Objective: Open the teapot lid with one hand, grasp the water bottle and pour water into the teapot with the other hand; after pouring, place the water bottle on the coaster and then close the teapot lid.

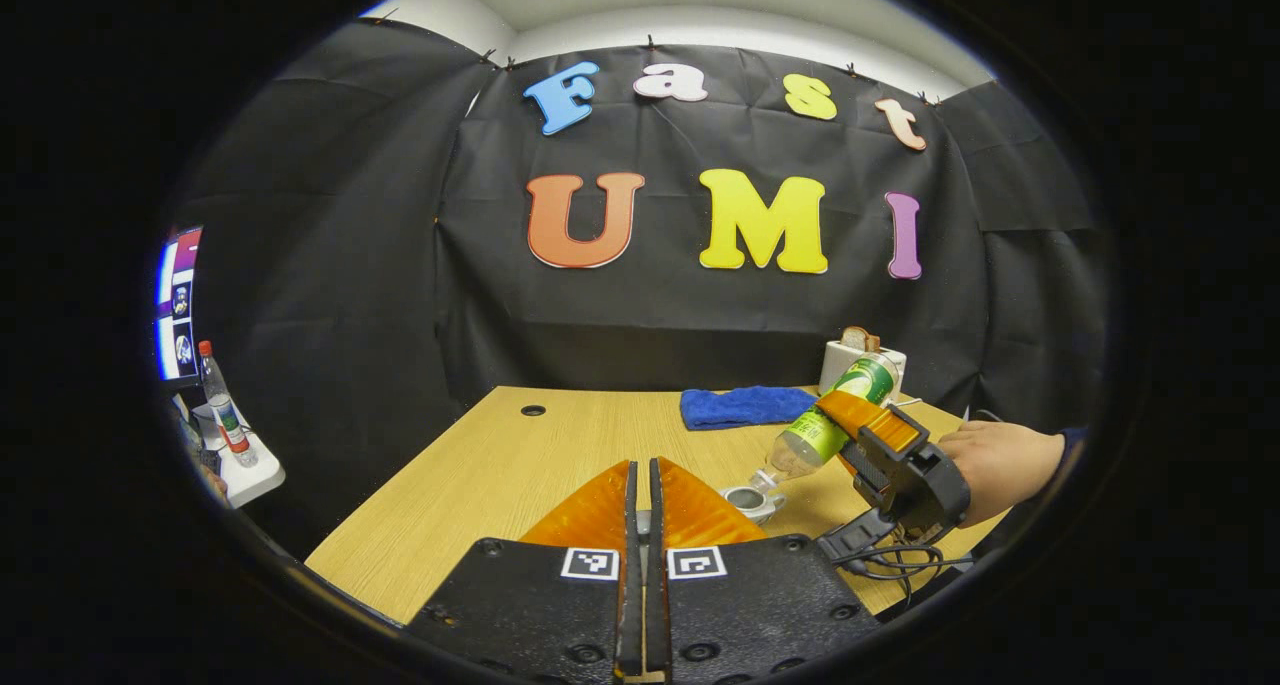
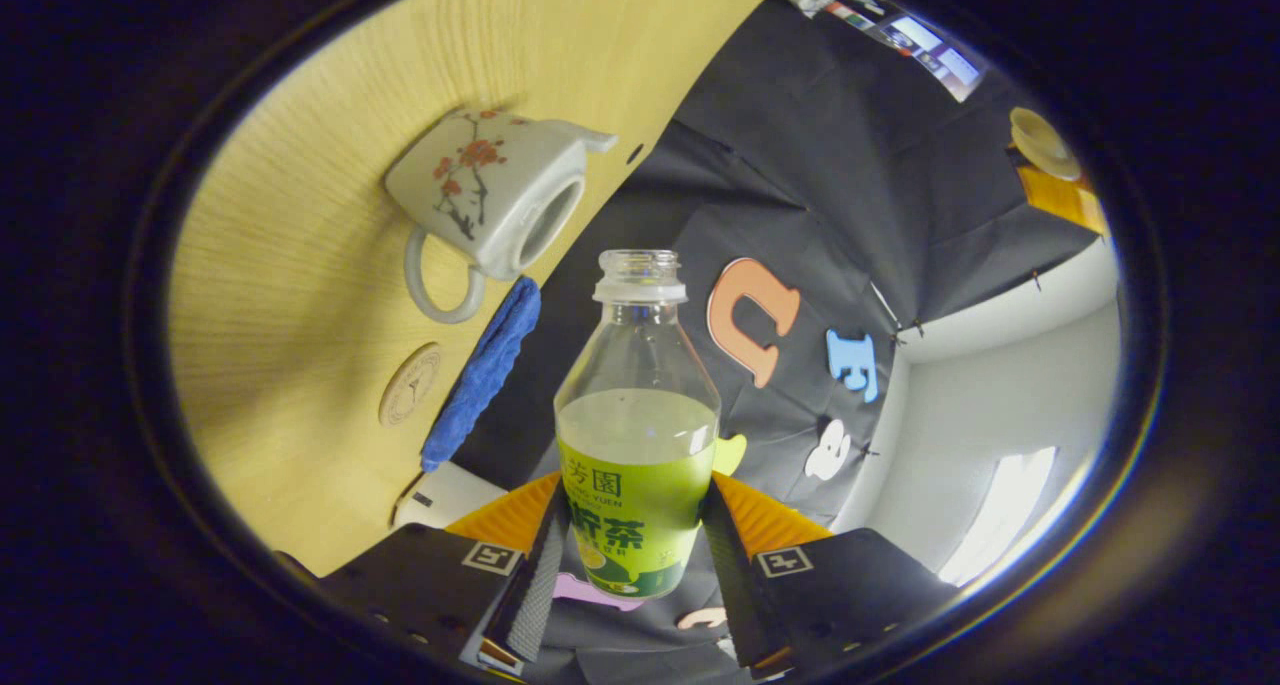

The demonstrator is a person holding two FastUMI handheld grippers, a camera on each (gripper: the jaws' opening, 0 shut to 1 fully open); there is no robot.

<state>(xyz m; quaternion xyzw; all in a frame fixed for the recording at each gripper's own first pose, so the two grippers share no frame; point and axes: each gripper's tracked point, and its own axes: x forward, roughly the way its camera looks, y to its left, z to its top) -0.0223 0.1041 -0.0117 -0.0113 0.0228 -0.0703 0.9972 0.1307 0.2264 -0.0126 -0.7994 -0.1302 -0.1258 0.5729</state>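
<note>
My left gripper (image 1: 645, 477) is held over the near table edge with its fingers pressed together. A pale sliver of the teapot lid (image 1: 645, 533) shows between them; the rest of the lid is hidden. Just right of it lies the open mouth of the teapot (image 1: 752, 500). The right gripper (image 1: 880, 445), held by a hand (image 1: 1000, 465), tilts the green-labelled water bottle (image 1: 830, 420) neck-down over that mouth. In the right gripper view my right gripper (image 2: 637, 510) is shut on the uncapped, partly filled bottle (image 2: 637, 435). Beyond it are the white flowered teapot (image 2: 500, 195), lidless, and a round coaster (image 2: 410, 385).
A blue cloth (image 1: 745, 405) and a white toaster (image 1: 860, 360) sit at the back right of the wooden table (image 1: 500, 485). A side shelf at far left carries a red-capped bottle (image 1: 225, 405), under a monitor (image 1: 178, 305). Cables (image 1: 890, 560) trail by the hand.
</note>
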